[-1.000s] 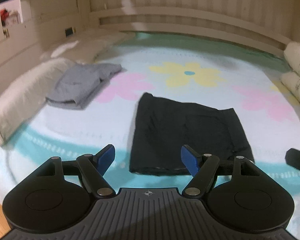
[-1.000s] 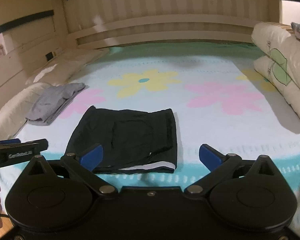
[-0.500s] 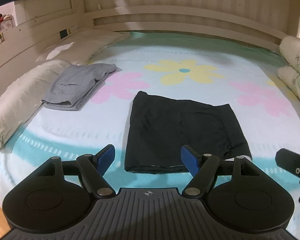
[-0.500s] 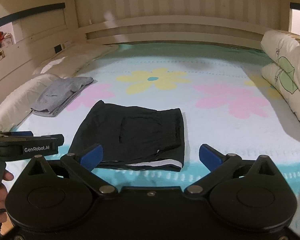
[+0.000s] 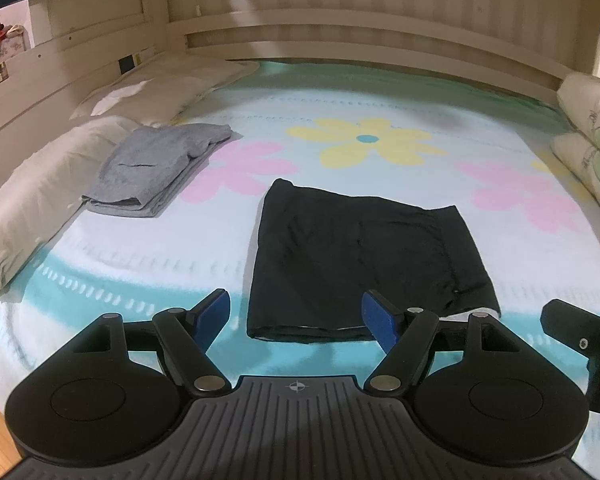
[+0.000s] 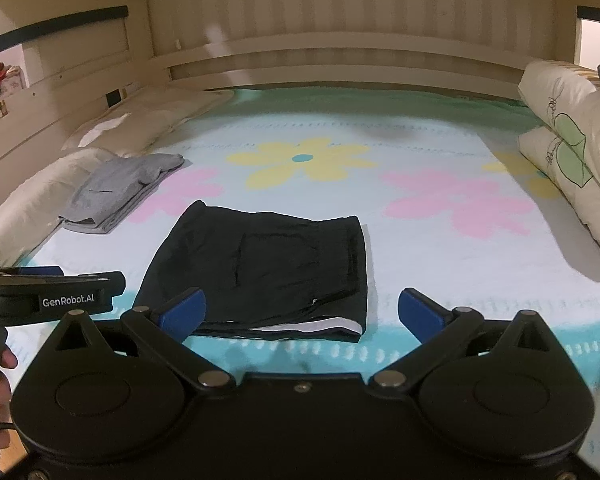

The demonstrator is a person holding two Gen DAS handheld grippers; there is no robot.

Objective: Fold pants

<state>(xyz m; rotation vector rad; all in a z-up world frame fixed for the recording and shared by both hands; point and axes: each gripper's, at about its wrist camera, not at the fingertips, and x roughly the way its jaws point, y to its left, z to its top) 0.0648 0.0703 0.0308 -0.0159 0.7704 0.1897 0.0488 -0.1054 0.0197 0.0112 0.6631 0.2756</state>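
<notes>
The black pants [image 5: 364, 256] lie folded into a flat rectangle at the centre of the frame, on the flowered bed cover [image 5: 380, 144]. The left hand-held gripper [image 5: 296, 312] sits at the bottom of its view with blue fingers [image 5: 214, 312] spread apart, holding nothing. The right hand-held gripper [image 6: 302, 312] is likewise apart and holds nothing. A folded grey garment [image 5: 156, 168] lies at the left, resting against a pillow [image 5: 32, 196].
</notes>
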